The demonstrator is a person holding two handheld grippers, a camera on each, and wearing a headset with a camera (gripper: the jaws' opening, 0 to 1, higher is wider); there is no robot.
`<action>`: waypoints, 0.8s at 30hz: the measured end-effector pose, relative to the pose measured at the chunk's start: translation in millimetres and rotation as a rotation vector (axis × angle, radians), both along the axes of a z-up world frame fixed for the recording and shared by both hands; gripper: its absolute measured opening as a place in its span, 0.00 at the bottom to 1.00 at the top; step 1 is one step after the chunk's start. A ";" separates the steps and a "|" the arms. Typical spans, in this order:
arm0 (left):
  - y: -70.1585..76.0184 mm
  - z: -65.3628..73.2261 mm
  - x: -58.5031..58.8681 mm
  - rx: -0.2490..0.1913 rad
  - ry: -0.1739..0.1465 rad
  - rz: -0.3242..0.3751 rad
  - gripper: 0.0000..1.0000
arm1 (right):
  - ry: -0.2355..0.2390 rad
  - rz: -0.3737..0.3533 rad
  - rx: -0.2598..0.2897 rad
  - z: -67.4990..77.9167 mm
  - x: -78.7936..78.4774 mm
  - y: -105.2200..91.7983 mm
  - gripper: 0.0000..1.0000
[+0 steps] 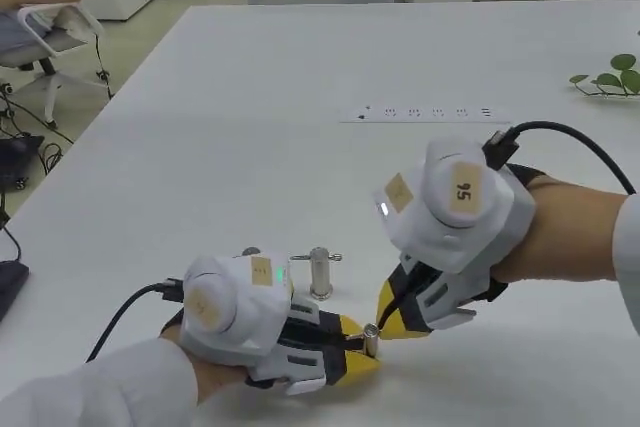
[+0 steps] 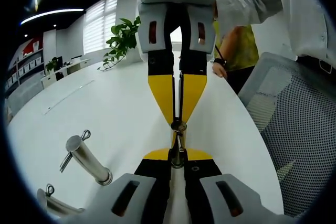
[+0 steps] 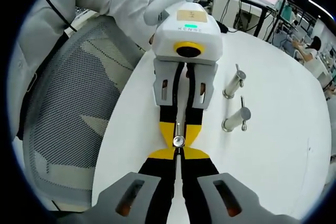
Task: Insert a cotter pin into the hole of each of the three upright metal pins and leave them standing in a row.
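Head view, lower centre: the left gripper [image 1: 352, 349], jaws closed on an upright metal pin [image 1: 370, 337], meets the right gripper [image 1: 388, 323]. The right gripper's jaws are drawn narrow on a cotter pin [image 2: 178, 126] at the pin's head. Just above, on the white table [image 1: 250, 127], a second metal pin [image 1: 320, 274] stands fitted with its cotter pin. A third metal pin [image 1: 251, 251] stands left of it, partly hidden behind the left gripper.
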State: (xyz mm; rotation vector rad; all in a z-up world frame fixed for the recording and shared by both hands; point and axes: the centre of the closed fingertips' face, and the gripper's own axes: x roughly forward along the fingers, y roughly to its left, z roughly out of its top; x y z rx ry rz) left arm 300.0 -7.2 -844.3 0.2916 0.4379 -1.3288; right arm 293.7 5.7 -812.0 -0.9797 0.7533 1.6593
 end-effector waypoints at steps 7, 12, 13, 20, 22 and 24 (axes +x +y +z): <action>-0.4 0.2 0.2 -0.001 0.001 0.003 0.06 | 0.022 -0.023 0.006 1.2 -1.3 -0.5 0.10; -0.4 0.2 0.5 -0.002 0.005 0.007 0.07 | 0.034 -0.042 0.013 2.8 -1.7 -3.4 0.12; -0.5 0.2 0.5 -0.002 0.006 0.008 0.07 | 0.036 -0.047 0.016 3.1 -1.5 -4.1 0.13; -0.8 0.3 0.3 -0.002 0.004 0.013 0.07 | 0.042 -0.073 0.015 0.8 -2.2 -12.2 0.12; -0.8 0.2 0.5 -0.001 0.002 0.013 0.07 | 0.042 -0.078 0.014 -0.2 -2.6 -14.4 0.12; -0.6 0.0 0.8 -0.002 0.002 0.015 0.07 | 0.044 -0.086 0.016 -0.9 -2.5 -15.9 0.12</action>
